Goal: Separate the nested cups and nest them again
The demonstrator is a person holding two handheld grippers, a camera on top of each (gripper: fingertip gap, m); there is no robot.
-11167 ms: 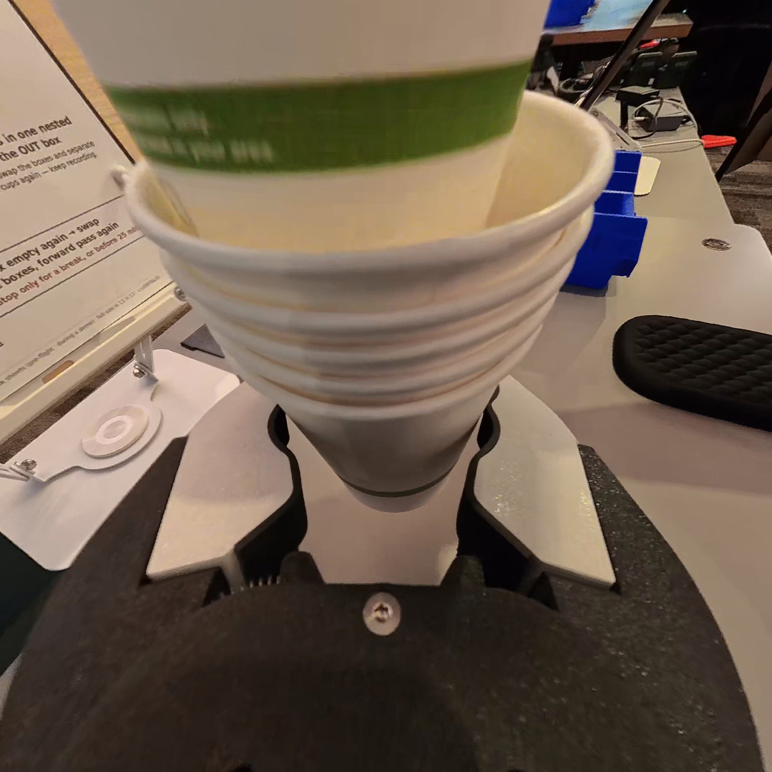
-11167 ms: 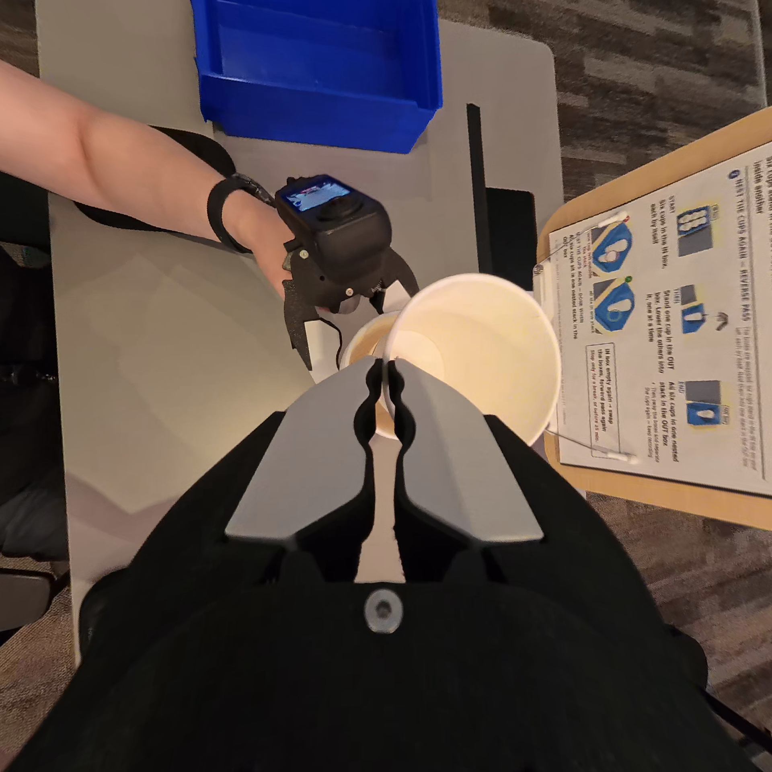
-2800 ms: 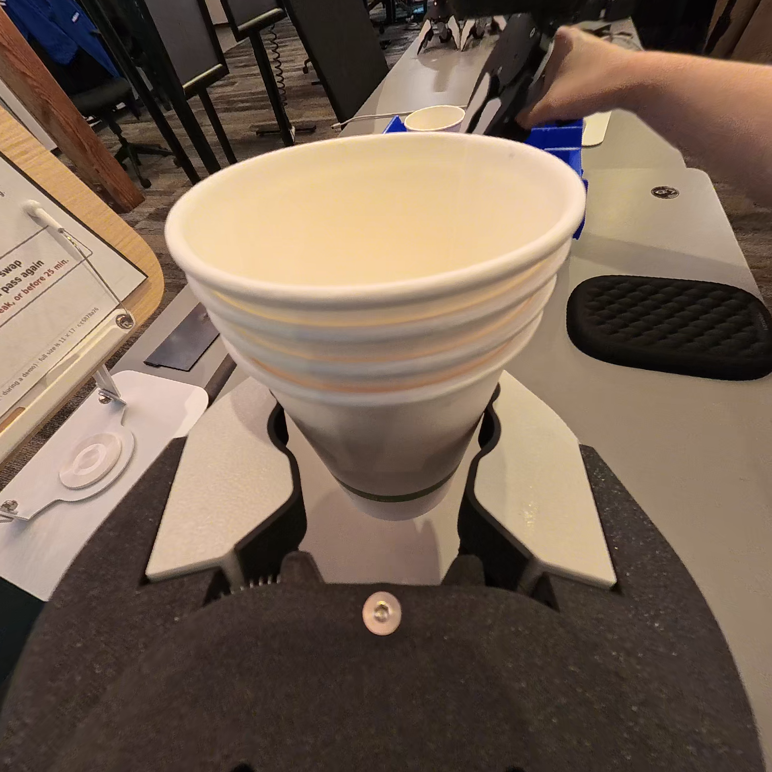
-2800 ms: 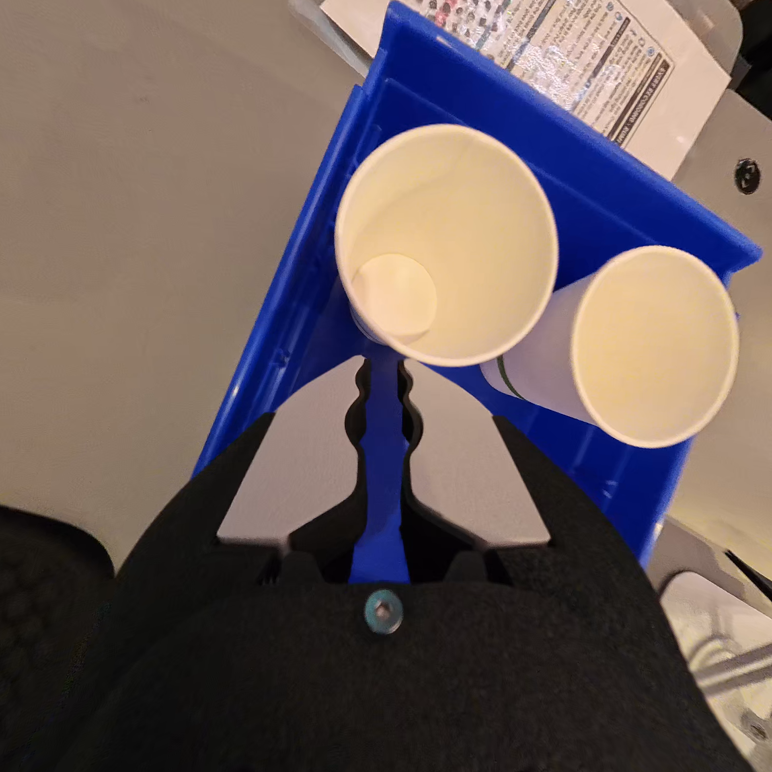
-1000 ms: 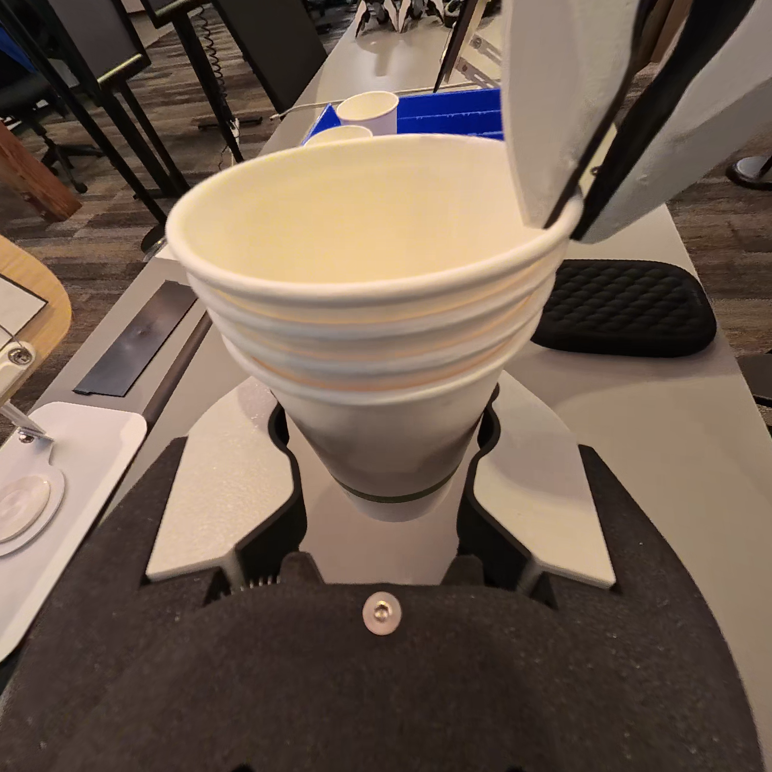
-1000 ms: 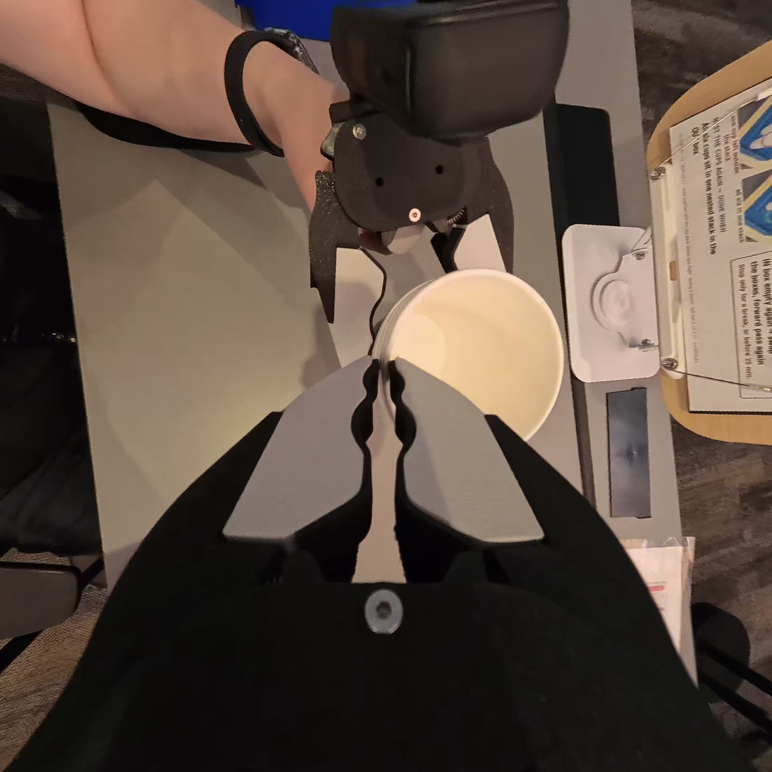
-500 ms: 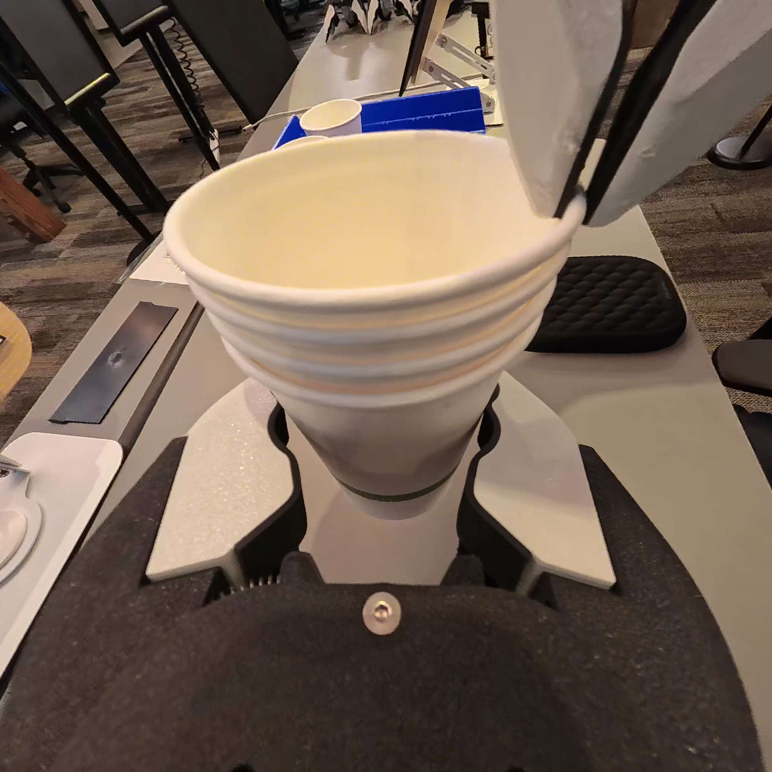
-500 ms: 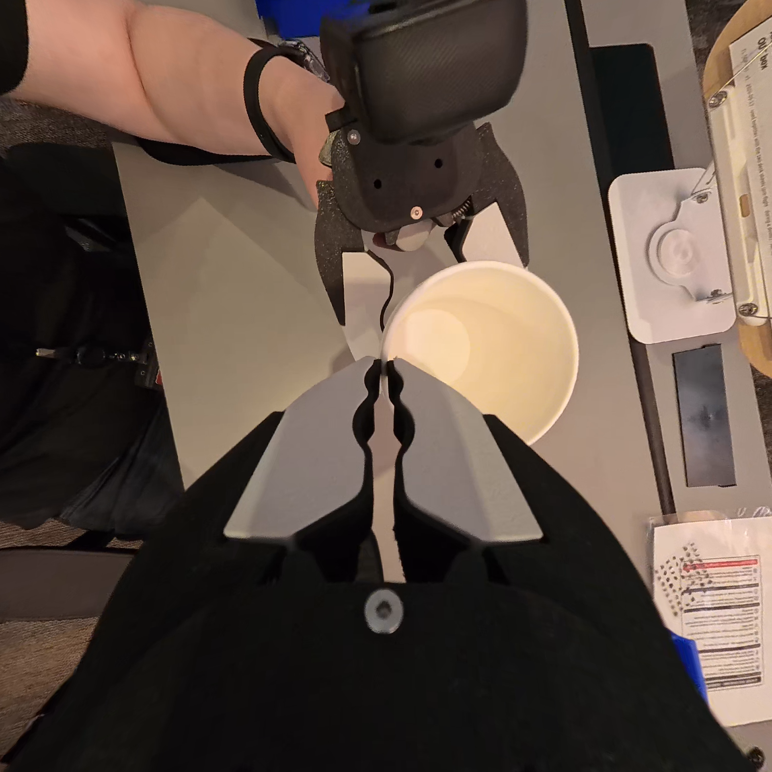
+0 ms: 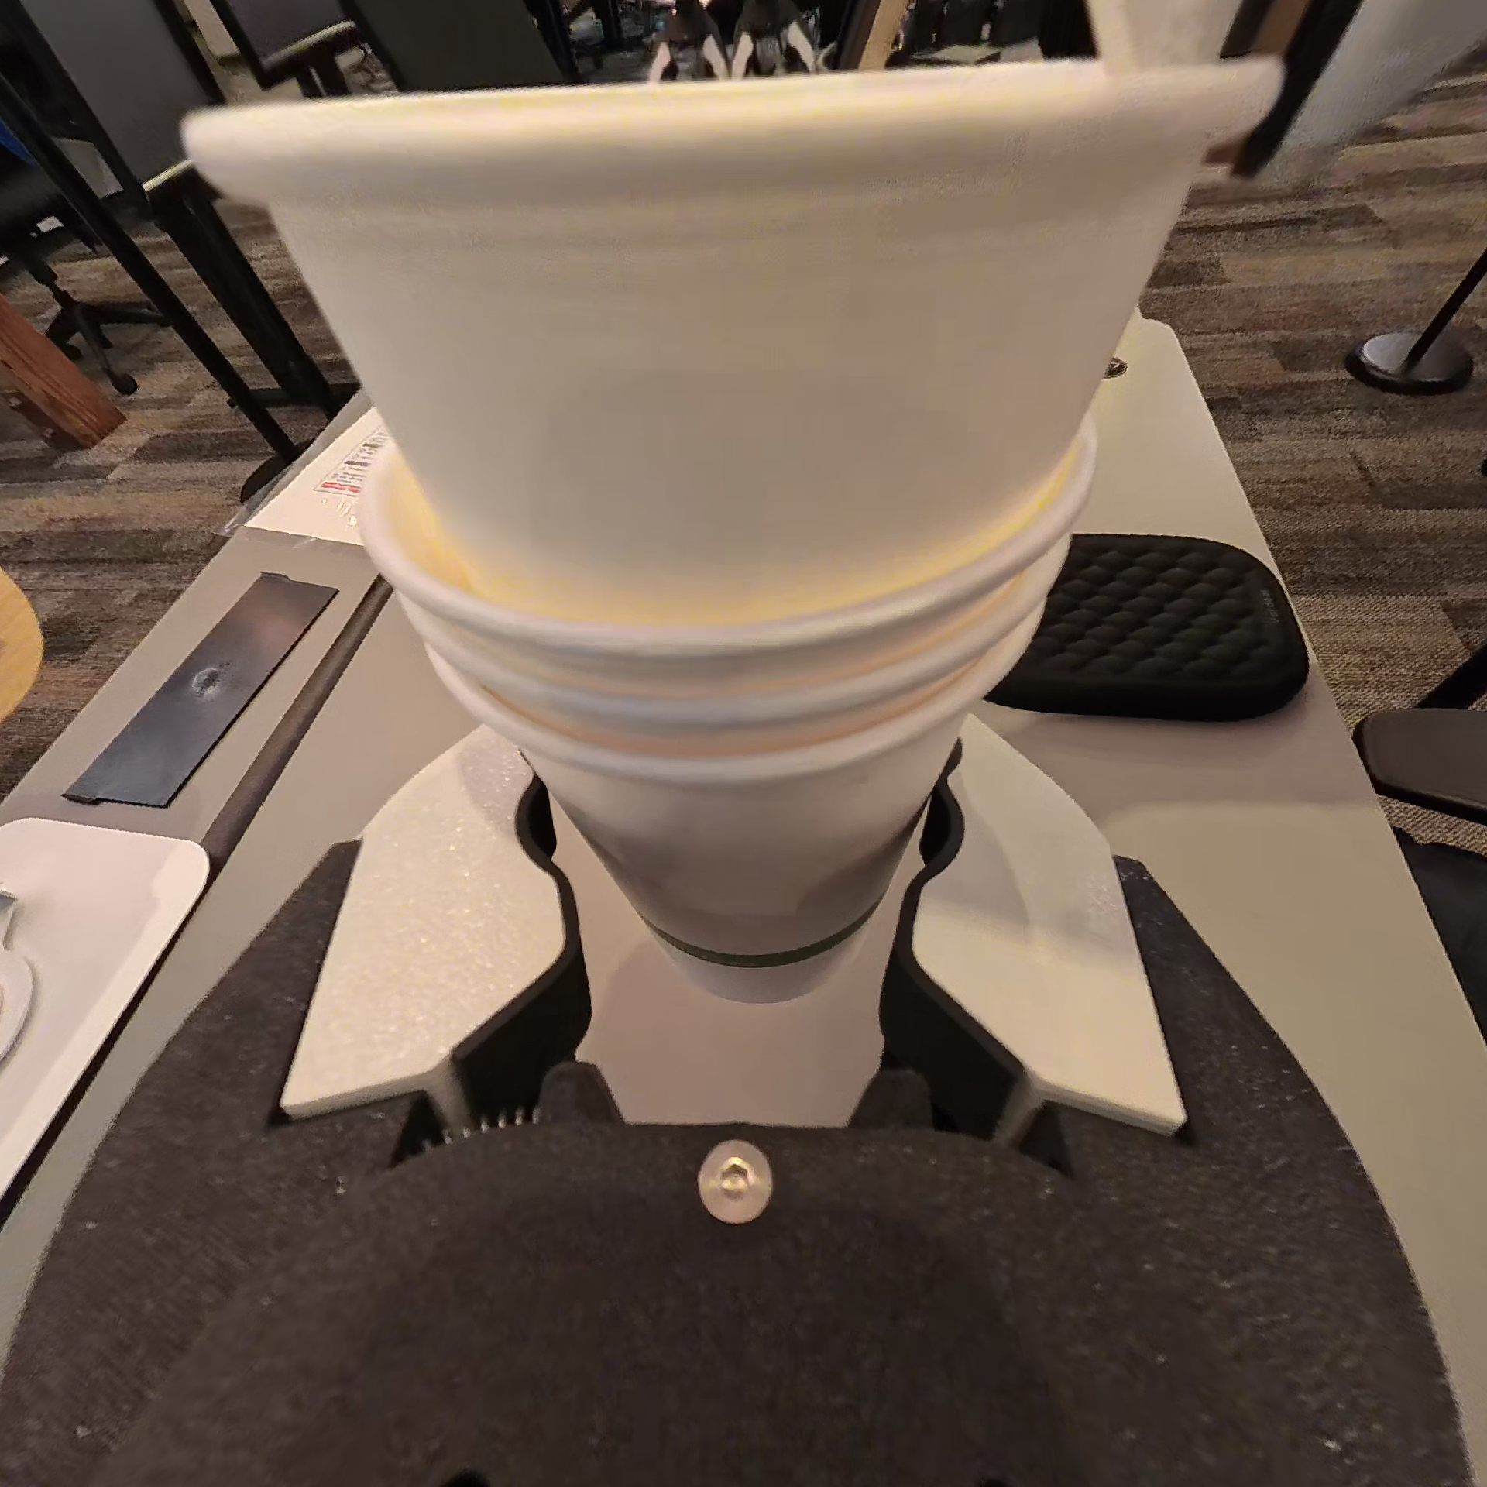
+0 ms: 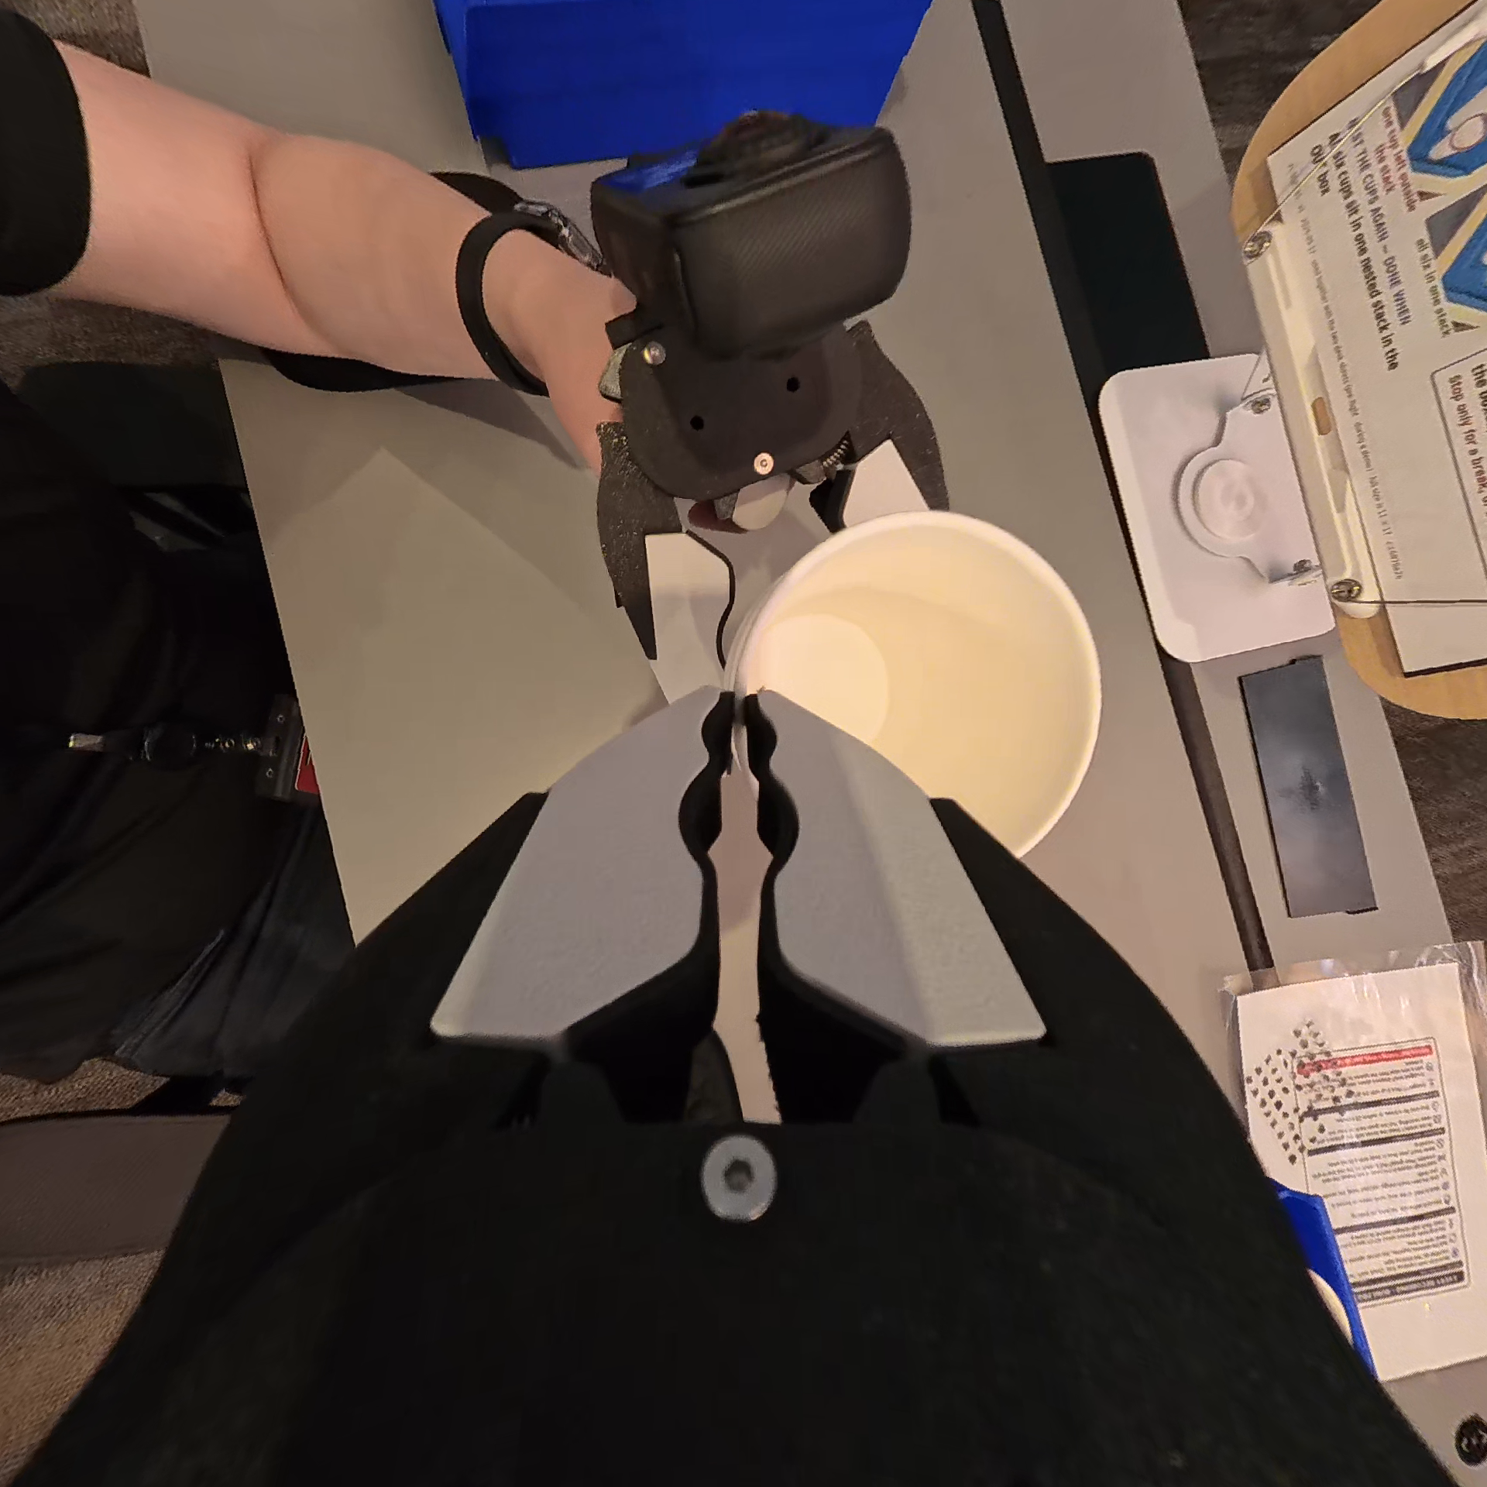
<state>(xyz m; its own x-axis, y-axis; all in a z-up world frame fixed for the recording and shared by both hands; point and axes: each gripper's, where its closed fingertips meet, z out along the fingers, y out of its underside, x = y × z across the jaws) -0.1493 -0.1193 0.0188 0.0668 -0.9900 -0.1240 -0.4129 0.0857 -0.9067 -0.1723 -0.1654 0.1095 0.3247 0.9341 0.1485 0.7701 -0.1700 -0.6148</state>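
Above the grey table (image 10: 483, 611), the right gripper (image 10: 739, 708) is pinching the top cup (image 9: 724, 322) by its rim at nine o'clock and drawing it out of the nested stack (image 9: 740, 724), which the left gripper (image 9: 740, 869) is clamping low. A straight, untilted pull should be keeping the lower cups seated and the thin rim uncrushed.

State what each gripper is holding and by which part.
Left gripper clamps the stack of nested cups by its lower body. Right gripper pinches the top cup by its rim, partly lifted out.
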